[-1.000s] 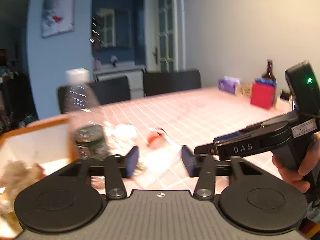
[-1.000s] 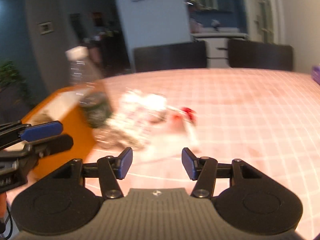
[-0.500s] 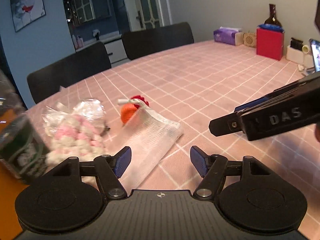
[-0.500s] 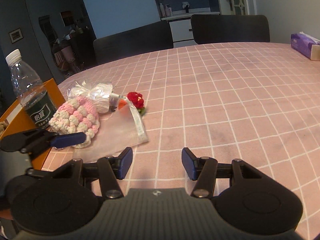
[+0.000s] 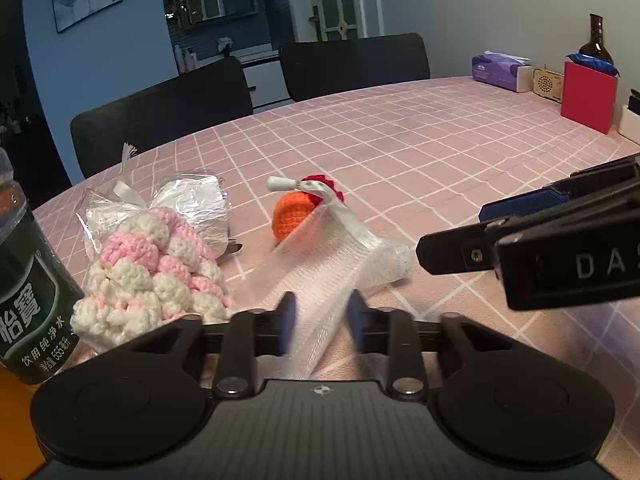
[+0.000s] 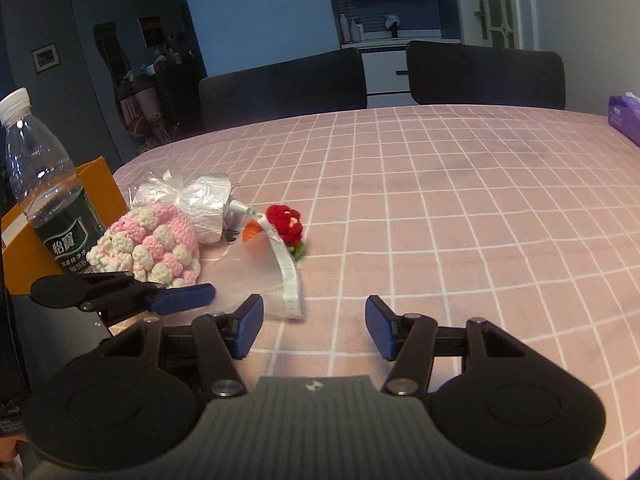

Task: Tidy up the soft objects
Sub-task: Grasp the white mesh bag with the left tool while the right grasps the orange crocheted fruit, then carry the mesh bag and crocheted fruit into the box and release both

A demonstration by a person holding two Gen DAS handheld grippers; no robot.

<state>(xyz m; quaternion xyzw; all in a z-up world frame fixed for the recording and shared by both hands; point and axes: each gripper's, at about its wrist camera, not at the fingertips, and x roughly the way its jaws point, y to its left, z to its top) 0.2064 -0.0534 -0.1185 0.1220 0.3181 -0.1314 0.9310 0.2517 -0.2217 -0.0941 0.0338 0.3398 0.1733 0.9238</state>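
A white mesh bag (image 5: pixel 340 272) lies on the pink checked tablecloth (image 5: pixel 420 152), its mouth toward an orange crochet ball (image 5: pixel 290 216) and a red crochet flower (image 6: pixel 284 220). My left gripper (image 5: pixel 320 320) has its jaws closing on the bag's near end; the blurred pads touch the bunched mesh on both sides. A pink-and-white crochet piece (image 5: pixel 148 276) sits left of the bag, beside a crinkled clear wrapper (image 5: pixel 192 208). My right gripper (image 6: pixel 314 330) hovers open over bare cloth to the right of the bag (image 6: pixel 256 272), nothing between its fingers.
A water bottle (image 6: pixel 52 204) stands at the left by an orange box (image 6: pixel 100 192). Far right on the table are a purple tissue box (image 5: pixel 500 70), a red box (image 5: pixel 588 100) and a dark bottle (image 5: pixel 596 40). Black chairs (image 5: pixel 356 64) line the far edge.
My left gripper swung right from the bottle and box, dropped to the mesh bag, widened, then narrowed around it. The right gripper came down and closer to the bag, still open.
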